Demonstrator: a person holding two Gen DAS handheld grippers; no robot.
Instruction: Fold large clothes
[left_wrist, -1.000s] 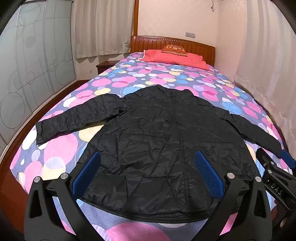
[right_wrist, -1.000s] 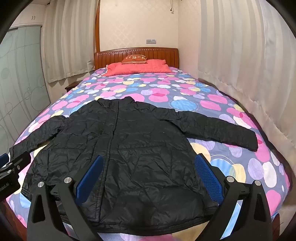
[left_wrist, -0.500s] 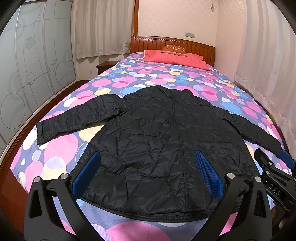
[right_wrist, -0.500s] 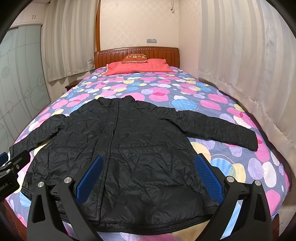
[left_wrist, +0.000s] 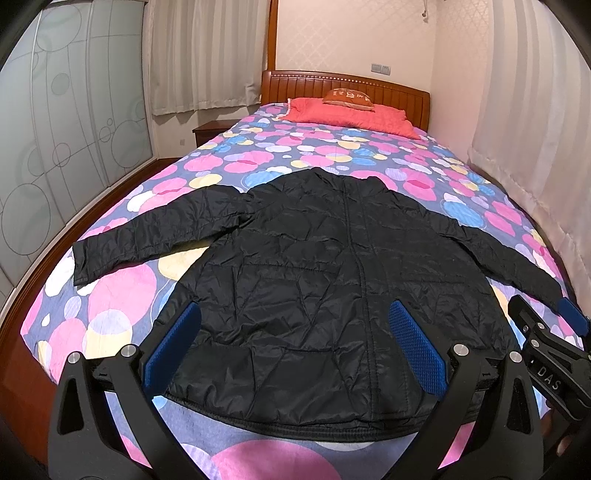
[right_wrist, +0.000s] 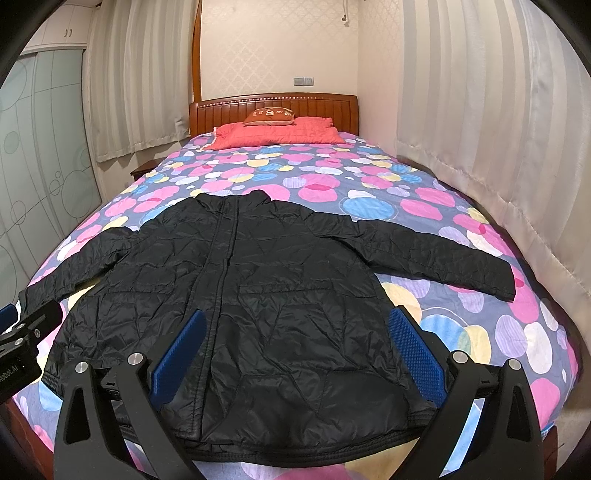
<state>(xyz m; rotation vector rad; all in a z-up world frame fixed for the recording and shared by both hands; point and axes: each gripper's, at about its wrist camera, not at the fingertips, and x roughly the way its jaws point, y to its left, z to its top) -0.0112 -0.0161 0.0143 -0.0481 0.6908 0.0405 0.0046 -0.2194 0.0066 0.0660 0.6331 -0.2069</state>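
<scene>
Your jacket (left_wrist: 325, 295) lies flat on the bed (left_wrist: 332, 155), collar toward the headboard (left_wrist: 343, 83), hem nearest you, sleeves spread left and right. Pillow (left_wrist: 347, 96) rests at the far end. Both grippers hover near the hem, left gripper (left_wrist: 295, 343) beside right gripper (right_wrist: 295, 343), seemingly apart from the fabric.

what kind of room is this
Most likely a home bedroom: a bed with a wooden headboard, a red pillow on a spotted bedspread, and curtains along the wall.
</scene>
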